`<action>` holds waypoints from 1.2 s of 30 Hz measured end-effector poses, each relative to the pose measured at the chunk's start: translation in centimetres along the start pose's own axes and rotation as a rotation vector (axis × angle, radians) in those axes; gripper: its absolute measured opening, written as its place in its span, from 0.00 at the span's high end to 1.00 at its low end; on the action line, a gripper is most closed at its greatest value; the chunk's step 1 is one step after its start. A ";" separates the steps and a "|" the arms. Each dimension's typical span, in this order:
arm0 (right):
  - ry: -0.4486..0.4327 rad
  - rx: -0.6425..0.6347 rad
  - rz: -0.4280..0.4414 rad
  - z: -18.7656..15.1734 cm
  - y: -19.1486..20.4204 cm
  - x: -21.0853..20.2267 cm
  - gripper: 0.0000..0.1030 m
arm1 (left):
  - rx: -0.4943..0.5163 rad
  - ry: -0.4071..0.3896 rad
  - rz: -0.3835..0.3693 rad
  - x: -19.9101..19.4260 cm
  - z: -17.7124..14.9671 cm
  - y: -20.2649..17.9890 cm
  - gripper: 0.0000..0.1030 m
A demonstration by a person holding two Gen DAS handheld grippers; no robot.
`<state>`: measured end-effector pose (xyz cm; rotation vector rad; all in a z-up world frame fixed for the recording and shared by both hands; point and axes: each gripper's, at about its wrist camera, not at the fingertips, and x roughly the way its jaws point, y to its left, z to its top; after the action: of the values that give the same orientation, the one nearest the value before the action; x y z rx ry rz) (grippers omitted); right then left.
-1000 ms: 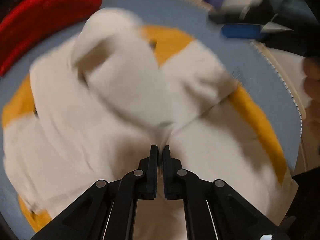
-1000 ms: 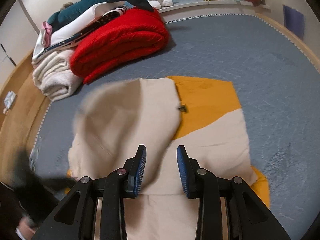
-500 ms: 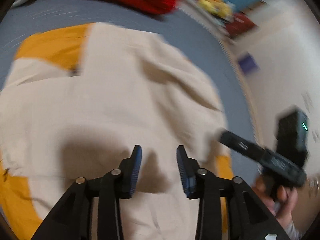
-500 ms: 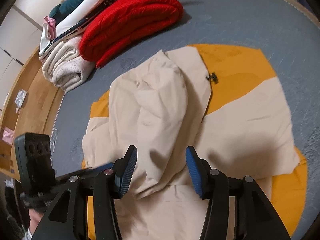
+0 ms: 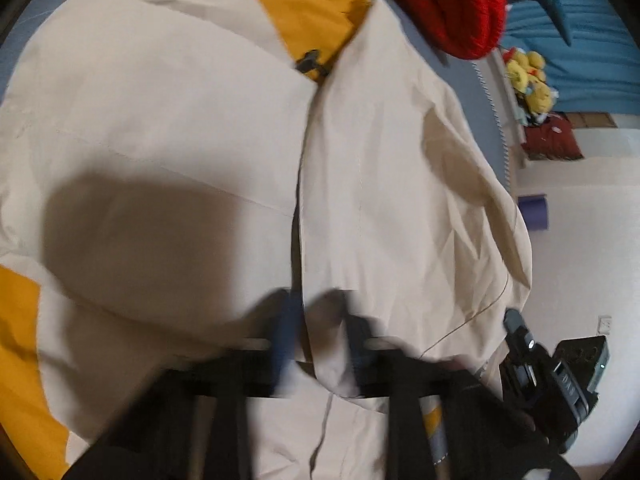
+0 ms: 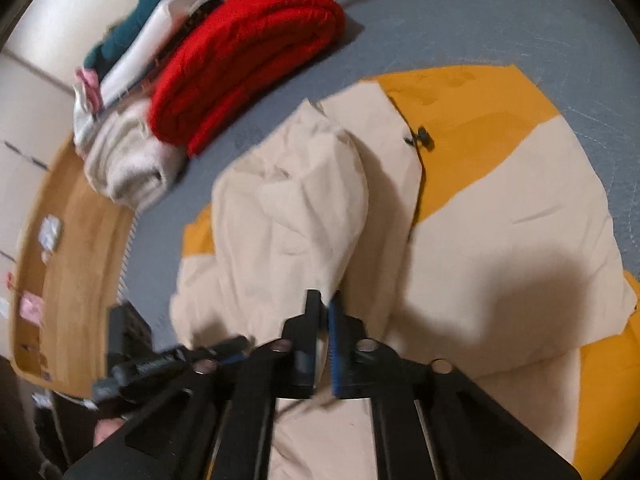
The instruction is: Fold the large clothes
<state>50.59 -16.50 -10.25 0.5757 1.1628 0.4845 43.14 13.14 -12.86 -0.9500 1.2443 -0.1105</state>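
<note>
A cream and mustard jacket (image 6: 500, 240) of smooth, creased cloth is seen spread on a grey-blue mat (image 6: 500, 20), its sleeve (image 6: 296, 216) folded across the front. The left tongs (image 5: 320, 344), blurred, have just been closing on the sleeve's cream hem, which lies between them; the right tongs (image 6: 325, 344) have just closed together, nothing visibly held. A folded red knit (image 6: 248, 60) is stacked beside

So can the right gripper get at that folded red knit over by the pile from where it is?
Probably yes. The right gripper is shut low over the cream and yellow jacket, and the red knit lies beyond it on the grey mat, top exposed; only the jacket's bunched sleeve lies between.
</note>
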 end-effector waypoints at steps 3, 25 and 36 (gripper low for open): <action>-0.095 0.072 0.080 0.3 -0.9 -1.9 0.98 | 0.076 -0.091 -0.019 -2.3 0.7 -0.9 1.00; -0.011 0.046 -0.194 1.1 -1.4 1.1 0.55 | 0.440 0.050 0.110 2.6 -5.0 -7.4 0.94; 0.090 0.171 -0.201 0.0 -6.3 4.1 0.94 | 0.415 0.109 0.234 3.4 -4.8 -6.7 0.93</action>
<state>52.34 -18.65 -17.22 0.5812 1.3412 0.2419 43.09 4.46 -11.02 -0.4418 1.3569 -0.2282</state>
